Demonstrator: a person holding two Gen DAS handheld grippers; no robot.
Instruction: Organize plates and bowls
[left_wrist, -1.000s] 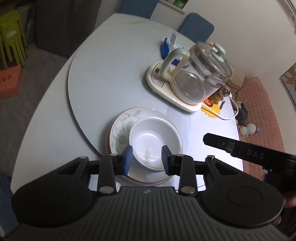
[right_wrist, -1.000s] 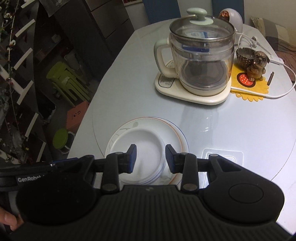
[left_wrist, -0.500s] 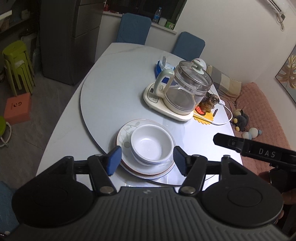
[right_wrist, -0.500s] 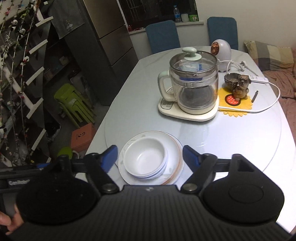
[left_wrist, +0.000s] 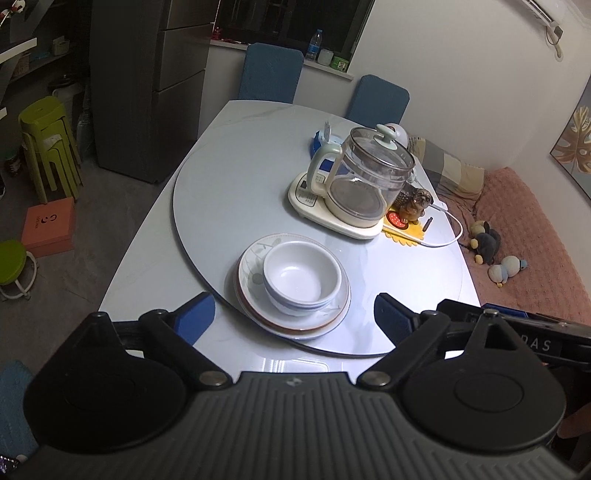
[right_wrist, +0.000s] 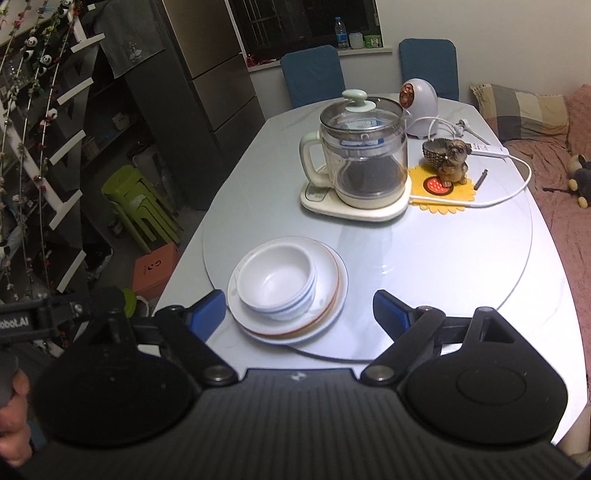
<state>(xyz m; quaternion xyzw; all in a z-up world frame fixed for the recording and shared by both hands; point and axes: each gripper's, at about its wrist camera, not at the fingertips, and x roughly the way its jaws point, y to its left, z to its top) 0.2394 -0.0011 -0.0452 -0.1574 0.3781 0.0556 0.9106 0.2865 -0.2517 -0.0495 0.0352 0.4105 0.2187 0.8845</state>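
A stack of white bowls (left_wrist: 303, 282) (right_wrist: 277, 282) sits nested on a stack of plates (left_wrist: 255, 273) (right_wrist: 328, 295) at the near edge of the round turntable. My left gripper (left_wrist: 293, 319) is open and empty, held back above the table's near edge with the stack between its fingers in view. My right gripper (right_wrist: 299, 312) is open and empty, likewise drawn back short of the stack.
A glass kettle on its cream base (left_wrist: 365, 184) (right_wrist: 360, 155) stands behind the stack. A dog figurine (right_wrist: 452, 158) on a yellow mat and a white cord (right_wrist: 517, 184) lie to the right. Two blue chairs (right_wrist: 314, 74) stand at the far side.
Both grippers opened wide and pulled back and up from the stack. The bowls stay nested on the plates.
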